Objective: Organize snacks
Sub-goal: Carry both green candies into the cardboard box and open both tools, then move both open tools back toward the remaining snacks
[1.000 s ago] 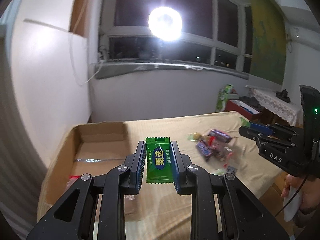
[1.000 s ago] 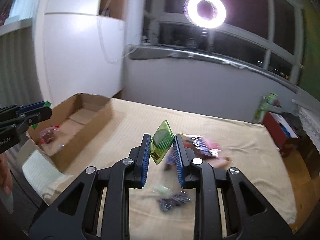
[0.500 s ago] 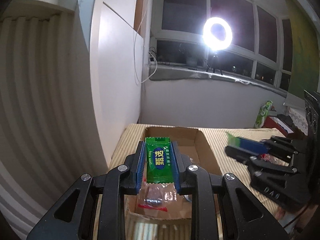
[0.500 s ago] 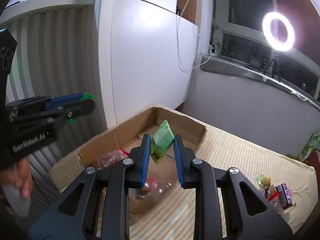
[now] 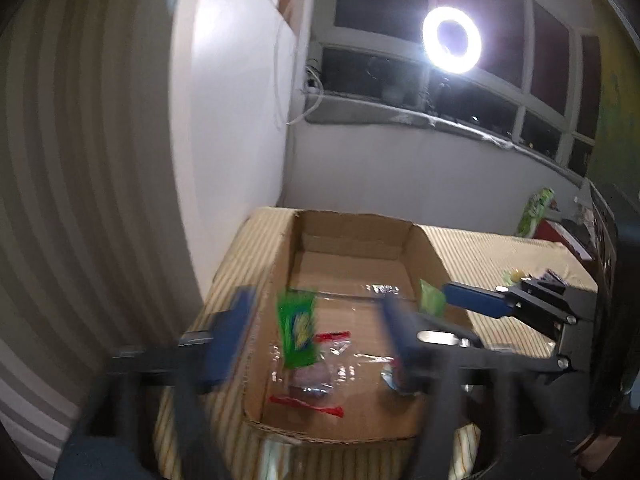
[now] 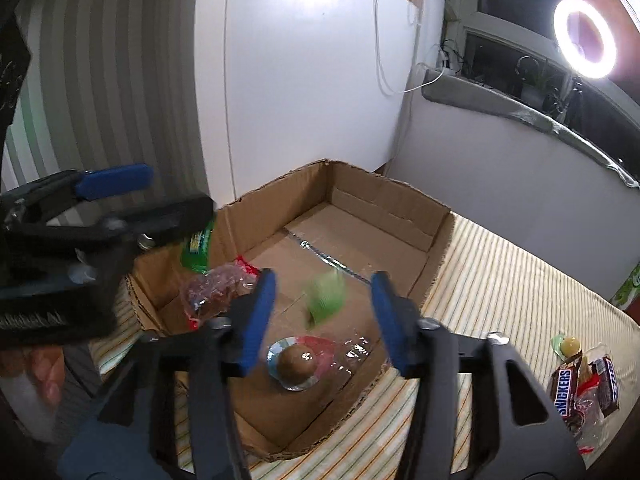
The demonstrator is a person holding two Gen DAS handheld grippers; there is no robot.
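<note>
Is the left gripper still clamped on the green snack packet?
No. The left gripper has just been opening; the green snack packet hangs blurred between its spread jaws, over the cardboard box.

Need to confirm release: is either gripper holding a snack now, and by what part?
Nothing held. Left gripper and right gripper have just opened; both green packets sit loose between the jaws over the box.

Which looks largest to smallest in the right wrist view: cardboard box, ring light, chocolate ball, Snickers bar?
1. cardboard box
2. ring light
3. Snickers bar and chocolate ball: look alike, so unranked.
The ring light stands far back, so its rank holds only as seen.
</note>
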